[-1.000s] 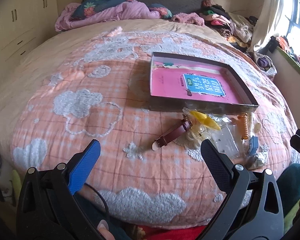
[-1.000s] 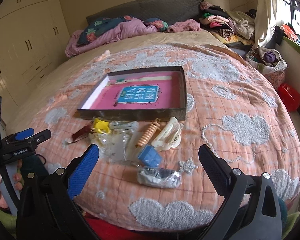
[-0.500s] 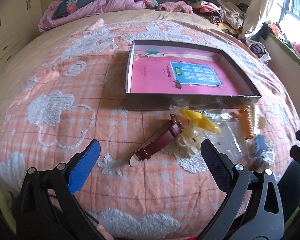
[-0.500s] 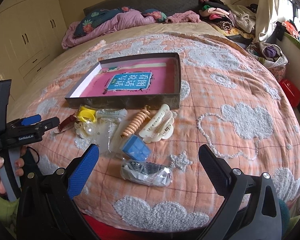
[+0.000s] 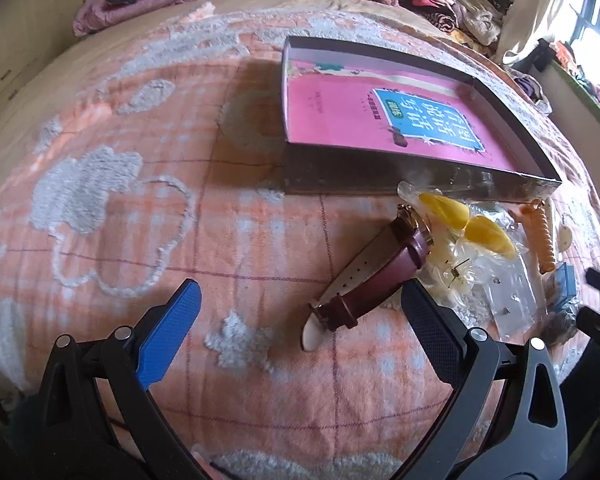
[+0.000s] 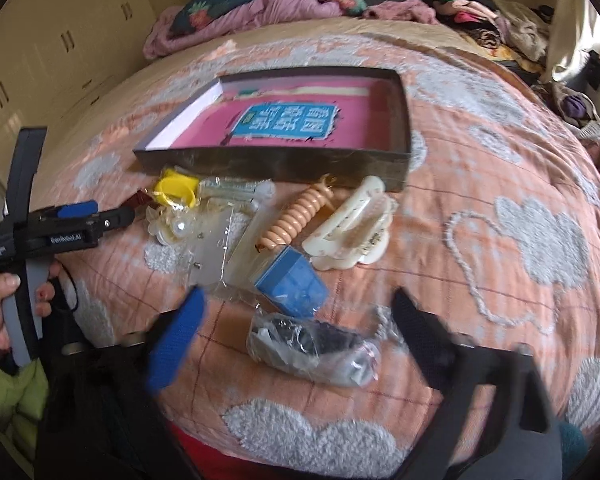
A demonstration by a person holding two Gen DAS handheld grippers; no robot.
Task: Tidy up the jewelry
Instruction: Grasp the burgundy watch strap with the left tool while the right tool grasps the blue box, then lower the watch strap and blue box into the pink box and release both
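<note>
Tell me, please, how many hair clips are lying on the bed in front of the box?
2 that I can make out: a cream claw clip at the pile's right end, and a yellow clip at its left, by the box wall. Others may be hidden among the plastic bags.

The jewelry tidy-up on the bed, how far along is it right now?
Nothing looks done: the box holds only a pink book. In hand: nothing yet; the right gripper is closing around a clear bag, the left gripper is open by the watch. The hair clip and blue box remain outside.
</note>
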